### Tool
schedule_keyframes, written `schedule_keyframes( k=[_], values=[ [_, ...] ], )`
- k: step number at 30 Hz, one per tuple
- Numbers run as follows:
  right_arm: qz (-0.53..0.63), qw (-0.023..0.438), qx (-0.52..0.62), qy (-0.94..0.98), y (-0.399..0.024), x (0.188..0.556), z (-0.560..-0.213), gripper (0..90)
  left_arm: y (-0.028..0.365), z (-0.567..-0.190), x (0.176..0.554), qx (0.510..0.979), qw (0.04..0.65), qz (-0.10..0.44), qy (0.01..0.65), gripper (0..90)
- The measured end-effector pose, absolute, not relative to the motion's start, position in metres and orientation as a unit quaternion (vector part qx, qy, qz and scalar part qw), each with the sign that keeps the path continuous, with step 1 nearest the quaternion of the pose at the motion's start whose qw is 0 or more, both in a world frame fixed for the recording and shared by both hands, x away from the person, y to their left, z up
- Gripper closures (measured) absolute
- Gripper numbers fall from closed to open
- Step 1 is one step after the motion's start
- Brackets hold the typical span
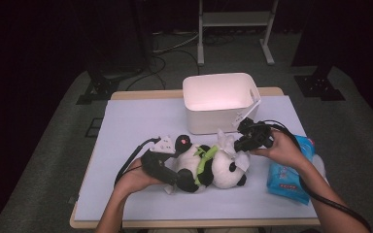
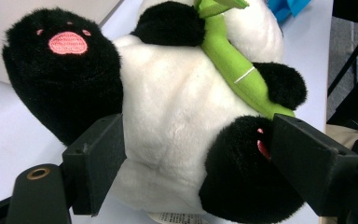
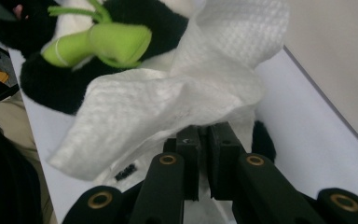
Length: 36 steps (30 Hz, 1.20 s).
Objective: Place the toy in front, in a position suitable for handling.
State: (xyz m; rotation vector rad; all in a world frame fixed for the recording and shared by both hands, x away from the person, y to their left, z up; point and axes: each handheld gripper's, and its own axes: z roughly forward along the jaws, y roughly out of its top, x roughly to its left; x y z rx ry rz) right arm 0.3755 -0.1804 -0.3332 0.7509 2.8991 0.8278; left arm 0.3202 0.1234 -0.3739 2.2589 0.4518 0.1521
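Observation:
A black-and-white panda plush (image 1: 223, 172) lies on its back mid-table, a green bamboo piece (image 1: 205, 158) across its chest. My left gripper (image 1: 174, 180) has its jaws pressed on either side of the panda's lower body (image 2: 177, 93), one on the white belly and one against a black foot. My right gripper (image 1: 238, 144) is at the panda's head, shut on a white wipe (image 1: 226, 143). In the right gripper view the wipe (image 3: 168, 98) fans out from the pinched jaws (image 3: 204, 135) over the plush (image 3: 65, 84).
A white bin (image 1: 218, 124) stands just behind the panda, close to my right gripper. A blue pack of wipes (image 1: 286, 177) lies at the right under the person's right forearm. The pale mat (image 1: 136, 121) covers the table.

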Motion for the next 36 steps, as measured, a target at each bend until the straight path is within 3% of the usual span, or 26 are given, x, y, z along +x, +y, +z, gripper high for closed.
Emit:
schedule_keyframes(
  k=[25, 36],
  values=[
    [0.273, 0.005, 0.245, 0.93, -0.19, 0.362, -0.34, 84.3, 0.119, -0.366, 0.314, 0.89, 0.428, 0.033, 0.152, 16.7],
    [0.268, 0.011, 0.237, 0.934, -0.188, 0.355, -0.338, 84.2, 0.115, -0.368, 0.312, 0.897, 0.414, 0.047, 0.149, 16.7]
  ],
)
